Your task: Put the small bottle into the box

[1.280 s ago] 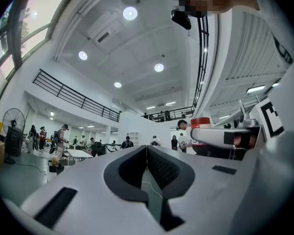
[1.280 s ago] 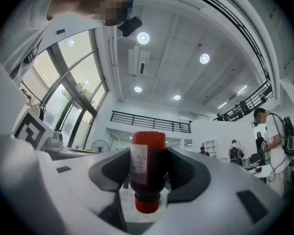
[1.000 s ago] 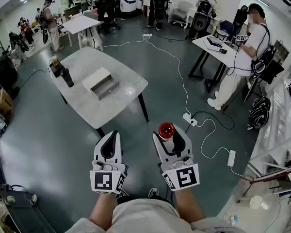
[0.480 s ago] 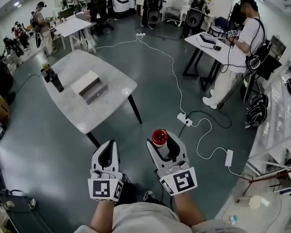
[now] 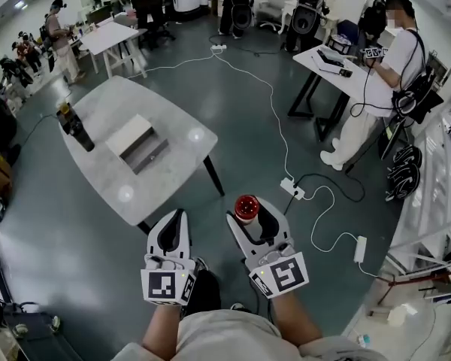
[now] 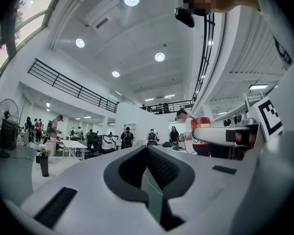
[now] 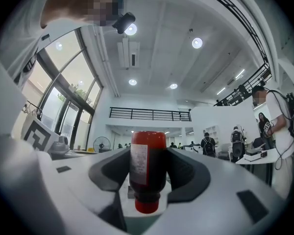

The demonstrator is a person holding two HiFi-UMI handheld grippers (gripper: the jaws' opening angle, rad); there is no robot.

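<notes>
The right gripper (image 7: 148, 156) pinches the bottle (image 7: 148, 168) across its body, with the red cap toward that gripper's camera and the base pointing away. In the head view the bottle's round red end shows just past the jaw tips. The left gripper (image 6: 148, 150) has its jaws pressed together on nothing. Both are held low in front of the person, side by side over the floor (image 5: 240, 149). The box (image 5: 135, 143) lies on the table (image 5: 173, 119), well apart from the bottle, ahead and to the left. Over the last second the table's near corner has drawn closer to the left gripper in the head view, while the grip on the bottle looks unchanged. I judge this a carry toward the table. The bottle is secured but not yet near the box, so the placing is all still to come.
</notes>
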